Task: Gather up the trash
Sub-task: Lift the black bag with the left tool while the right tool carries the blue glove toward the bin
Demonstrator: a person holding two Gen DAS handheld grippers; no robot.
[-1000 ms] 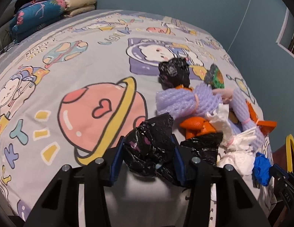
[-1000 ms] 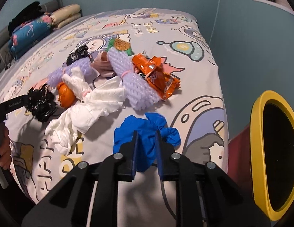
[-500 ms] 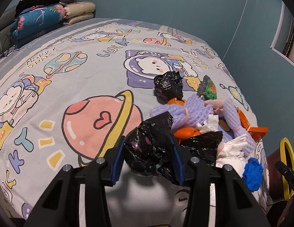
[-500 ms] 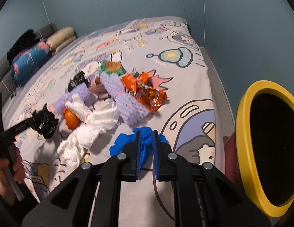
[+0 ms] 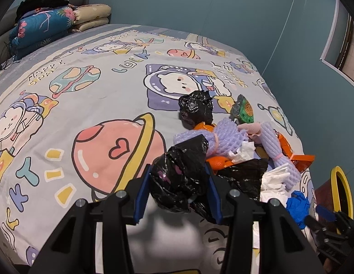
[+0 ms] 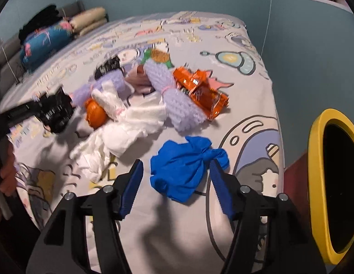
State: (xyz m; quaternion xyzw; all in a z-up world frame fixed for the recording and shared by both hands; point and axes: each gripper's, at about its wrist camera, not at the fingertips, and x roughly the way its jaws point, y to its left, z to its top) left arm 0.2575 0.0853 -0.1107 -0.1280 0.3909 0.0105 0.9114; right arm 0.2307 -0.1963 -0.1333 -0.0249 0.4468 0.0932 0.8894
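While my right gripper [image 6: 175, 180] has just been opening, pads clear of the blue glove [image 6: 183, 171] lying limp between them on the bedsheet [image 6: 234, 54], my left gripper [image 5: 177, 190] clamps a crinkly black bag [image 5: 179, 178]. Both look light and soft; I'd pinch the bunched middle. Farther off, "HAPPY" reads on the sheet.
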